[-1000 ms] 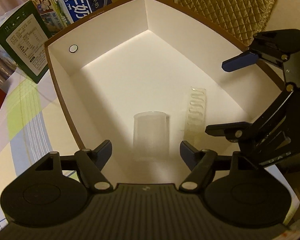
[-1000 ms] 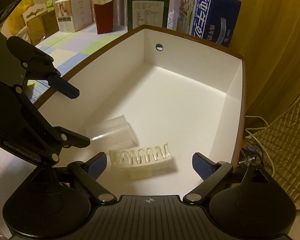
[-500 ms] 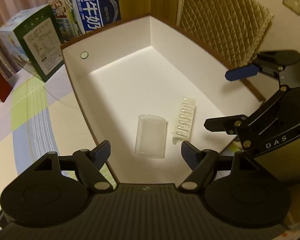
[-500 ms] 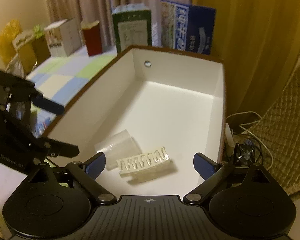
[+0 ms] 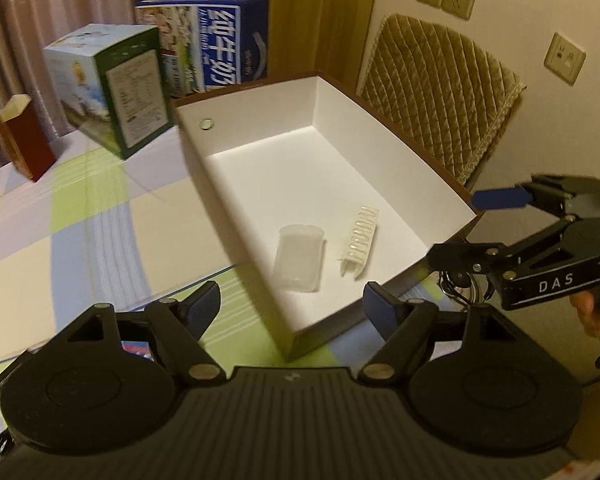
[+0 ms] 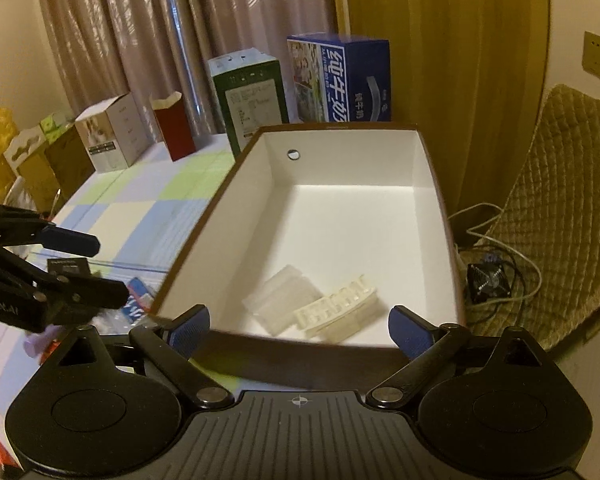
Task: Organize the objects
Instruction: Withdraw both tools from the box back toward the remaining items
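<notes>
A brown box with a white inside (image 5: 256,128) (image 6: 432,184) stands on the checked tablecloth. In its near end lie a clear plastic cup on its side (image 5: 299,257) (image 6: 284,300) and a pale ribbed plastic tray (image 5: 360,241) (image 6: 340,310), side by side. My left gripper (image 5: 292,310) is open and empty, above and before the box's near corner. My right gripper (image 6: 300,326) is open and empty, above the box's near edge. Each gripper shows in the other's view: the right one (image 5: 480,224), the left one (image 6: 96,268).
Cartons stand behind the box: a blue milk carton (image 5: 220,44) (image 6: 340,76), a green-and-white one (image 5: 116,92) (image 6: 252,96), a dark red one (image 5: 24,140) (image 6: 172,124). Small items (image 6: 136,312) lie left of the box. A quilted chair (image 5: 440,92) and cables (image 6: 496,264) are on the right.
Both grippers have pulled back and up out of the box, staying open. The cup and the ribbed tray lie still inside.
</notes>
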The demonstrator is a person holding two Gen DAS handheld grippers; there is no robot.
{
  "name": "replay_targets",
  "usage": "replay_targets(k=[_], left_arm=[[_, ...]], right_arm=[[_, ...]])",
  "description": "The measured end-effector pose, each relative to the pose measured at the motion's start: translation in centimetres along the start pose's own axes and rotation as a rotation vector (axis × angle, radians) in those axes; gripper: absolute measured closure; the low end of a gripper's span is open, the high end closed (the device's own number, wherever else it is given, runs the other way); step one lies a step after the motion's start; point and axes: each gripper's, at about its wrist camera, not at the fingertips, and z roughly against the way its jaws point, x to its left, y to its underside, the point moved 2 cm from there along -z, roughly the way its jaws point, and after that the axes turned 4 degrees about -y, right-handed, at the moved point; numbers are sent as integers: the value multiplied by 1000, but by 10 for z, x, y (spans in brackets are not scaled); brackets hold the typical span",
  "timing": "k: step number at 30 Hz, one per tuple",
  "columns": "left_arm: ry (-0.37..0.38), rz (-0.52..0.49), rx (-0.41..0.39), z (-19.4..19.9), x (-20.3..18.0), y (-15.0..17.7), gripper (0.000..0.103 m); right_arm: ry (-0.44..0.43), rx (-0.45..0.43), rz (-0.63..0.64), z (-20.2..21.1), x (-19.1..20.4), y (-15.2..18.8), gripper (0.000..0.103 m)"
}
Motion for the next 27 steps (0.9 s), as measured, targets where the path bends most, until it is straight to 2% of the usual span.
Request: replay_targets(k=[15,27], left_arm=[[-52,86,-21,71,70,66,26],[-179,222,10,116,142,131,26]], right_arm=[[-56,1,-44,6,79,25,7],[-156,74,-8,-30,141,38,7]])
